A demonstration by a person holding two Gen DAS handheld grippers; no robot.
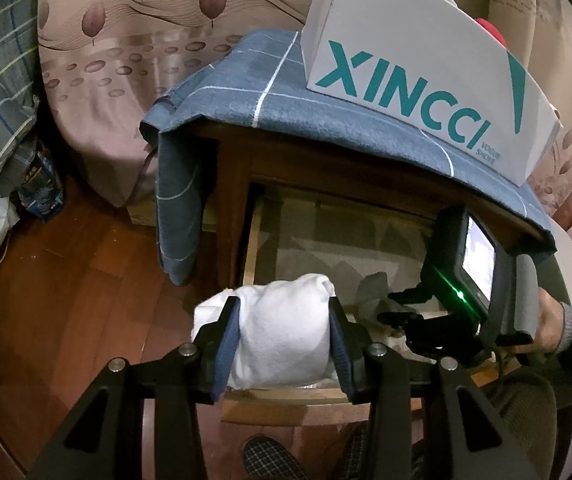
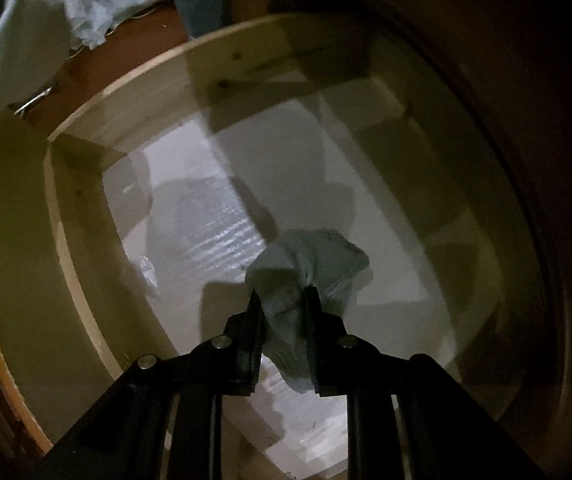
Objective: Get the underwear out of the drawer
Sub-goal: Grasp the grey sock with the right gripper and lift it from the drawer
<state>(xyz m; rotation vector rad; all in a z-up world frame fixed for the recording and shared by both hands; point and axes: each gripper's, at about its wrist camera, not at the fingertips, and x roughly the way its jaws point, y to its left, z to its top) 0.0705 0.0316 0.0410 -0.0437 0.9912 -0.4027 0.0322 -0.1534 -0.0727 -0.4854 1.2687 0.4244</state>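
Open wooden drawer (image 2: 78,216) has a pale liner (image 2: 214,184) on its bottom; the nightstand's blue checked cloth (image 1: 286,92) carries a white shoebox (image 1: 418,64).

1. A reddish wooden floor (image 1: 86,280) lies below a dark wooden nightstand (image 1: 230,184)
2. A blue checked cloth (image 1: 246,92) drapes its top, under a white shoebox (image 1: 426,68)
3. A pink leaf-patterned bedspread (image 1: 126,40) hangs behind
4. The light is dim

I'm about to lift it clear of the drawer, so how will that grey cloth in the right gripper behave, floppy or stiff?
Likely floppy: the grey cloth bunches and droops around the right gripper. Probably light, since thin fabric. It may slip, being pinched only at a fold.
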